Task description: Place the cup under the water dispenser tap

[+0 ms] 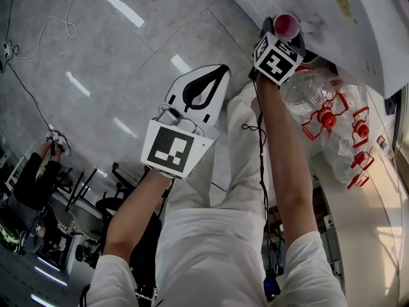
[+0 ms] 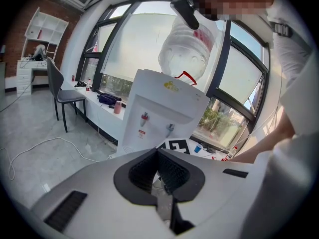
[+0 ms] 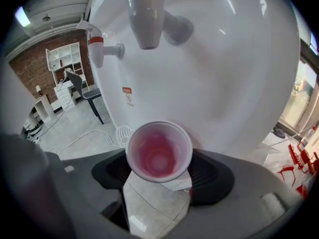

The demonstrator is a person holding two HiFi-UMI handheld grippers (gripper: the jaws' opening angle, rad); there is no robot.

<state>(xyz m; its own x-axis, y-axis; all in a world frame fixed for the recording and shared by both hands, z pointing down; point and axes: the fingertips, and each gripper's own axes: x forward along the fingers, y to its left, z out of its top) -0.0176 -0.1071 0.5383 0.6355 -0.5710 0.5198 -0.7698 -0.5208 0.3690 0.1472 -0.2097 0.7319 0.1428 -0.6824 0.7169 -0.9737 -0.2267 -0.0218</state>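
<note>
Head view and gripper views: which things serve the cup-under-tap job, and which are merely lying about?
Needed: red plastic cup, right gripper holding it, white water dispenser, its white tap.
Lying about: clear plastic bottles with red handles, grey chair.

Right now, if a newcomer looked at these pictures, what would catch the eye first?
The round red plastic cup with a white rim stands out first: the right tongs grip it close before the white water dispenser, with the grey tap above it. Next comes the large clear water bottle on top of the dispenser, seen in the left gripper view. The left tongs are shut and empty.
</note>
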